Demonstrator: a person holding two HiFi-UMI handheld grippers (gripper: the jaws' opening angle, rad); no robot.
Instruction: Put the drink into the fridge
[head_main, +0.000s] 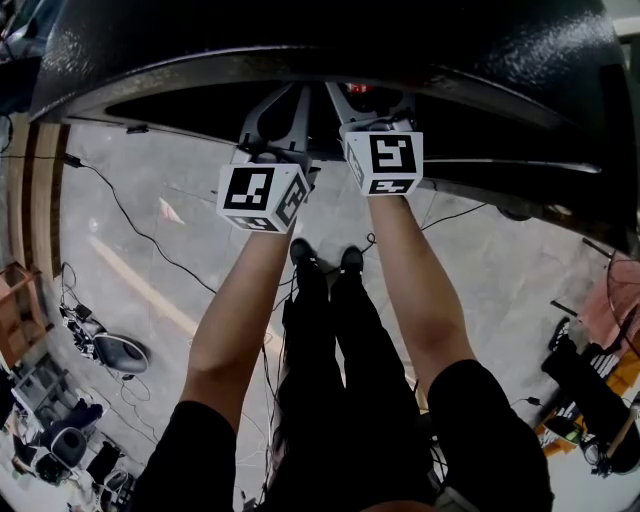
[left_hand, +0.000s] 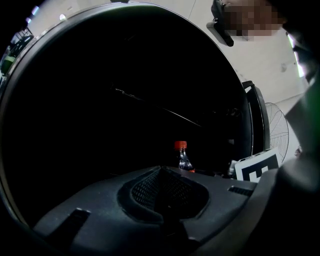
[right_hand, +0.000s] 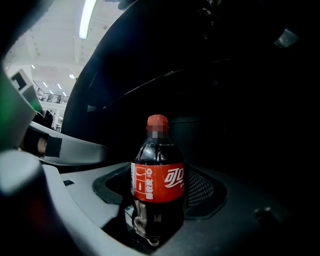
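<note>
Right gripper view: cola bottle (right_hand: 157, 172) (red cap) in right gripper (right_hand: 158, 200)

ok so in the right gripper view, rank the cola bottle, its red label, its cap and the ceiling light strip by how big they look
1. cola bottle
2. red label
3. cap and ceiling light strip: about alike; the light is far off, so unranked.

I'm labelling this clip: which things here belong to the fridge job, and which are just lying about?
Job: cola bottle; right gripper holding it; left gripper, shut and empty; dark cabinet, presumably the fridge.
Lying about: floor cables; fan.
</note>
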